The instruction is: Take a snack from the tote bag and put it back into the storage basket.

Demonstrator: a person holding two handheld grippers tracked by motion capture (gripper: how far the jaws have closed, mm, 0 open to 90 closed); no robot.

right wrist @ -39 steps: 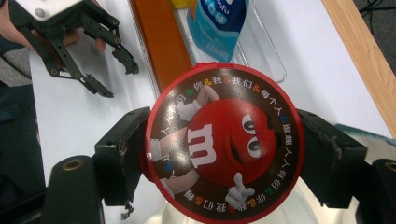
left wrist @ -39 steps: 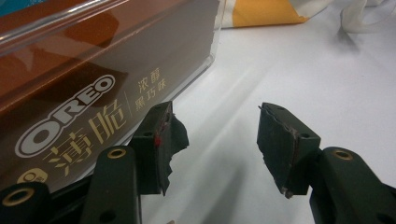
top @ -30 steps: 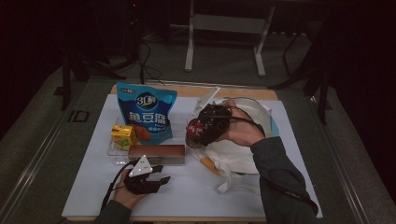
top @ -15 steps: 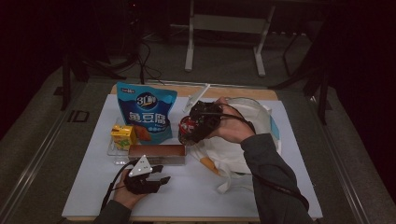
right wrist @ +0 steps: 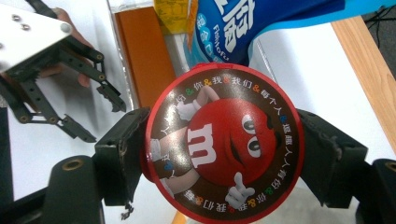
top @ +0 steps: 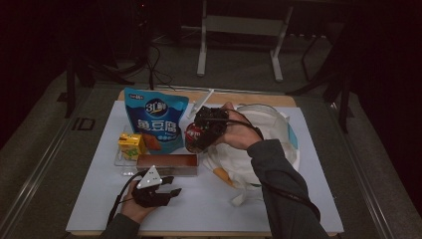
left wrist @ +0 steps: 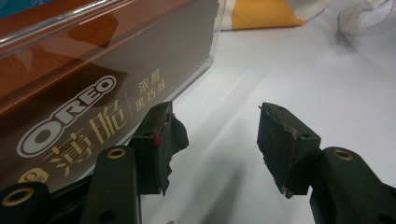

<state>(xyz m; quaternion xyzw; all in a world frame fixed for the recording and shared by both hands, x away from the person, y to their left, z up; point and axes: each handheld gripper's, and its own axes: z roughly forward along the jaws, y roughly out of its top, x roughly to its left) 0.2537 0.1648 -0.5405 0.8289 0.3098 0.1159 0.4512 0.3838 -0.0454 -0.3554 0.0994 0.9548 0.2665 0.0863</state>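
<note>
Here the right gripper [top: 196, 137] was clamped on a round red M&M's tub [right wrist: 224, 142], its two black jaws pressing the tub's opposite sides, with the printed lid facing the right gripper view's camera. In the high view the tub [top: 193, 138] was held up above the white table cover [top: 308, 194], just in front of the right edge of the blue snack bag [top: 155, 124] and beside the white cloth bag [top: 268, 134] that lay on the right half of the table. The person's right hand [top: 238, 130] wrapped the gripper's body from behind, the sleeve coming in from the bottom right. The left gripper [top: 166, 191] rested low near the front edge of the table, its jaws standing apart with nothing between them; in the left gripper view they pointed along the white cover, with the brown Oreo box [left wrist: 84, 88] just to the left of the left jaw. That box [top: 167, 163] lay in front of the blue bag, and a small yellow drink carton [top: 131, 145] stood at its left end.
</note>
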